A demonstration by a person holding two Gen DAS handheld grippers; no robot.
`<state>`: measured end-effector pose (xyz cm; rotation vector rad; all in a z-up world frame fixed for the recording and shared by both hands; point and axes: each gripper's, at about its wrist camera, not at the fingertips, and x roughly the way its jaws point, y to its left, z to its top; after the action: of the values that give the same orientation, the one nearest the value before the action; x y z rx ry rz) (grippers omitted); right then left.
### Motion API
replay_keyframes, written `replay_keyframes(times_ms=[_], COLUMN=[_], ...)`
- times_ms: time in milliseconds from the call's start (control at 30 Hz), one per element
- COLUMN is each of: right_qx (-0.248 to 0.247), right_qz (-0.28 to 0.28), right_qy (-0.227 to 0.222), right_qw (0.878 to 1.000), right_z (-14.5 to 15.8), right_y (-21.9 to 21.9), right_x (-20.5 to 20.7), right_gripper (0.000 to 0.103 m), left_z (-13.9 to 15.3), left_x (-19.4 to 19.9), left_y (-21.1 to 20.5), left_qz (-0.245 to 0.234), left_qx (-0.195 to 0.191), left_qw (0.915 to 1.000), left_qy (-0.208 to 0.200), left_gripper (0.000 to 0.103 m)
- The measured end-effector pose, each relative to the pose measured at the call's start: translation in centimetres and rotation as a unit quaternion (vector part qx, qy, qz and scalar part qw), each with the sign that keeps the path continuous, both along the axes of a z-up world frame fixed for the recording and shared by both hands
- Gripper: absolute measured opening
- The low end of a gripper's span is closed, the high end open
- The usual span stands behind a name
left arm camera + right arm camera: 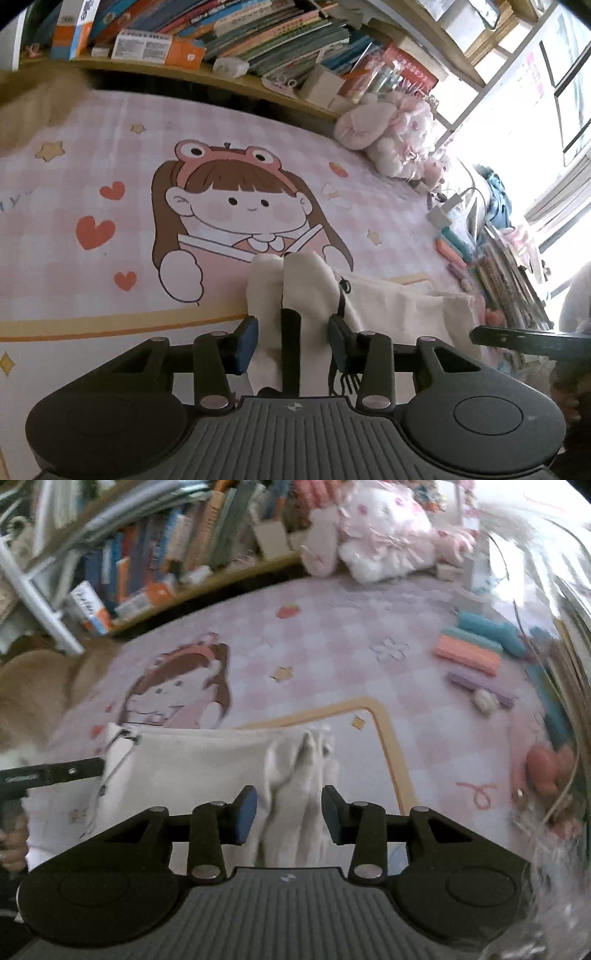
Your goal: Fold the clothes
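A white garment (399, 306) with a black drawstring (341, 295) lies on a pink cartoon-print mat (110, 155). In the left wrist view my left gripper (293, 341) is open, with a bunched end of the white cloth and a black strap standing between its blue pads (246, 343). In the right wrist view the garment (192, 760) stretches to the left, and my right gripper (290, 818) is open with a gathered fold of the cloth between its fingers. Each gripper shows at the edge of the other's view.
A low wooden shelf (207, 75) full of books runs along the far side. Pink plush toys (391, 133) sit at the mat's far corner. Coloured foam blocks (469, 650) and more books (509, 280) lie along the right edge. The right wrist view is blurred.
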<state>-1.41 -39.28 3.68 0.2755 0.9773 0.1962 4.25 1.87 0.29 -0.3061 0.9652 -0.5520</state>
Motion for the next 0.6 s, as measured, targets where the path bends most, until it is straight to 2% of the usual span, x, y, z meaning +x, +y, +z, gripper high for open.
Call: replay_keyframes(times_ms=[67, 133, 167, 233, 367, 533, 600], right_qx=[0.011, 0.024, 0.031, 0.025, 0.003, -0.010, -0.012], right_qz=[-0.026, -0.049, -0.057, -0.060, -0.050, -0.039, -0.037], right_qy=[0.009, 0.015, 0.016, 0.018, 0.018, 0.015, 0.015], right_qw=[1.000, 0.998, 0.998, 0.998, 0.999, 0.999, 0.999], right_z=[-1.1, -2.0, -2.4, -2.9, -3.2, -3.4, -3.4], right_y=[-0.5, -1.0, -1.2, -1.1, -0.6, -0.1, -0.1], right_x=[0.3, 0.5, 0.5, 0.5, 0.7, 1.0, 1.1], right_gripper=[0.012, 0.010, 0.008, 0.007, 0.007, 0.008, 0.008], left_z=[-0.1, -0.3, -0.1, 0.6, 1.8, -2.3, -2.0], left_x=[0.1, 0.2, 0.1, -0.3, -1.0, 1.5, 1.5], left_y=[0.0, -0.1, 0.0, 0.1, 0.6, 1.4, 1.0], left_qz=[0.002, 0.004, 0.006, 0.009, 0.016, 0.057, 0.052], left_qx=[-0.007, -0.014, -0.022, -0.042, -0.088, -0.063, -0.058], left_qw=[1.0000, 0.9999, 0.9997, 0.9991, 0.9958, 0.9951, 0.9962], left_qy=[0.003, 0.006, 0.004, -0.003, -0.020, 0.052, 0.039], left_gripper=[0.035, 0.030, 0.018, 0.005, 0.003, 0.004, 0.004])
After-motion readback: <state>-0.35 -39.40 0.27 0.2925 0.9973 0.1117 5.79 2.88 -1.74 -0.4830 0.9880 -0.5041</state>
